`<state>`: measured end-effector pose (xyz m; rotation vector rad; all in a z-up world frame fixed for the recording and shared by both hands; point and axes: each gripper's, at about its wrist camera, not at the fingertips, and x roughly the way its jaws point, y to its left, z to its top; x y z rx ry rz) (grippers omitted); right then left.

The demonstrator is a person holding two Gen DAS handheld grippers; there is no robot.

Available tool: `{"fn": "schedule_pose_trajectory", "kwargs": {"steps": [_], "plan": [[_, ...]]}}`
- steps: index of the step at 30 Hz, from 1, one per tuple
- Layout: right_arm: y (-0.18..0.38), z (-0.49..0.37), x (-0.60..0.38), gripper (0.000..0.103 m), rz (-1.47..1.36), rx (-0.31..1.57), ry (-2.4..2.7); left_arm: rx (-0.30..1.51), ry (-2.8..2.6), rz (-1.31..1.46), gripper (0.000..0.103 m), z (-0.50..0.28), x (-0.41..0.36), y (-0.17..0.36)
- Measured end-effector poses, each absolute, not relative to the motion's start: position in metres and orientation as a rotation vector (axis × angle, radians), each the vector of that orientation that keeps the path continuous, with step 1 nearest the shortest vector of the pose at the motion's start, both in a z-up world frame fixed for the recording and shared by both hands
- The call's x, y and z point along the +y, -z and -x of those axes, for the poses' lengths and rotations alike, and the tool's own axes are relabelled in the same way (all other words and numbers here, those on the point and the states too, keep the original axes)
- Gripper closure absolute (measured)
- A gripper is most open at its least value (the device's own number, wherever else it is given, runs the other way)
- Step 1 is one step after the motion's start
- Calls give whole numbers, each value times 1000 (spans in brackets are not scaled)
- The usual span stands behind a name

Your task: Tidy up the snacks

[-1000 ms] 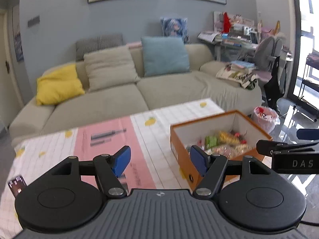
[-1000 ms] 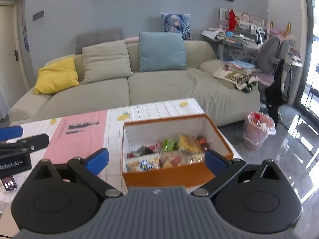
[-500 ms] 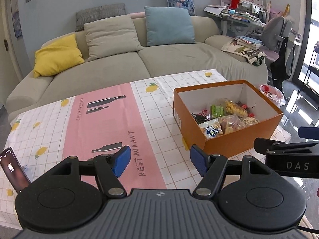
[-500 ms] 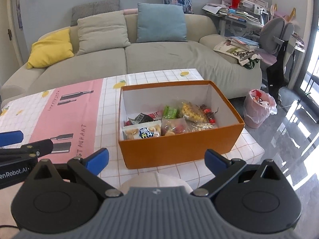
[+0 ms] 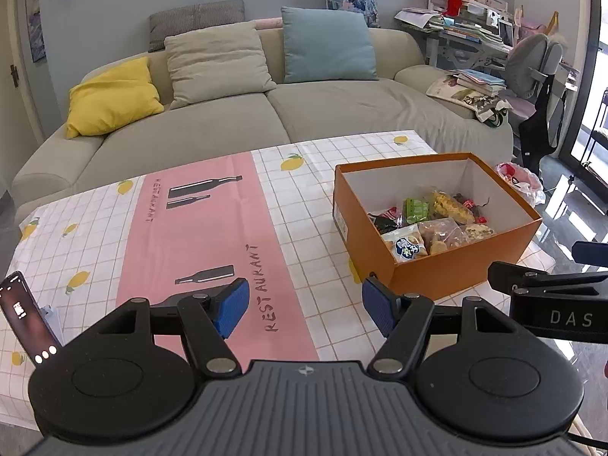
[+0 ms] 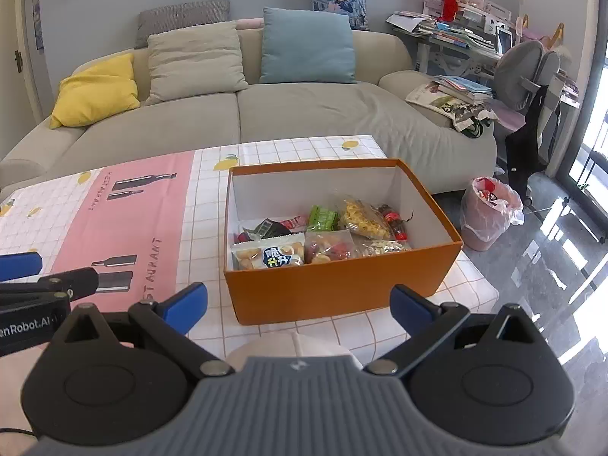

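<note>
Left wrist view looks down at a slant over the table (image 5: 296, 205), covered by a checked cloth with a pink stripe. The left gripper (image 5: 305, 307) hangs above the near part of that stripe, its blue fingers (image 5: 230, 306) spread wide with only cloth showing between them. Off to its right sits the orange box (image 5: 456, 266), open-topped, with the snack packets (image 5: 429, 224) heaped in its near half. A phone (image 5: 26, 319) leans upright at the table's left edge.

From the right wrist view, the right gripper (image 6: 298, 306) is tilted down the same way and faces the box's near wall (image 6: 334, 288) squarely. Its fingers (image 6: 184, 300) stand wide apart and grip nothing; the box lies just beyond them, untouched. The left gripper's tip pokes in at the left edge of this view, level with it.
</note>
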<state>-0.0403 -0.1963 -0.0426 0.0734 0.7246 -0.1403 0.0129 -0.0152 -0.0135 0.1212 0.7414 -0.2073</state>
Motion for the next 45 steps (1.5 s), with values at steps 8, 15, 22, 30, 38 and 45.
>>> {"fn": "schedule_pose_trajectory", "kwargs": {"steps": [8,15,22,30,38,45], "plan": [[43,40,-194,3,-59,726,139,746,209,-119,23,-13,-15,13],[42,41,-193,3,-54,724,141,752,207,-117,23,-14,-15,13],[42,40,-193,3,-50,726,142,752,207,-117,23,-14,-15,13],[42,41,-194,3,-46,723,138,751,204,-111,23,-11,-16,14],[42,42,-195,3,-43,720,137,752,204,-110,23,-11,-16,14],[42,43,-194,3,-43,719,138,755,204,-108,23,-10,-17,13]]}}
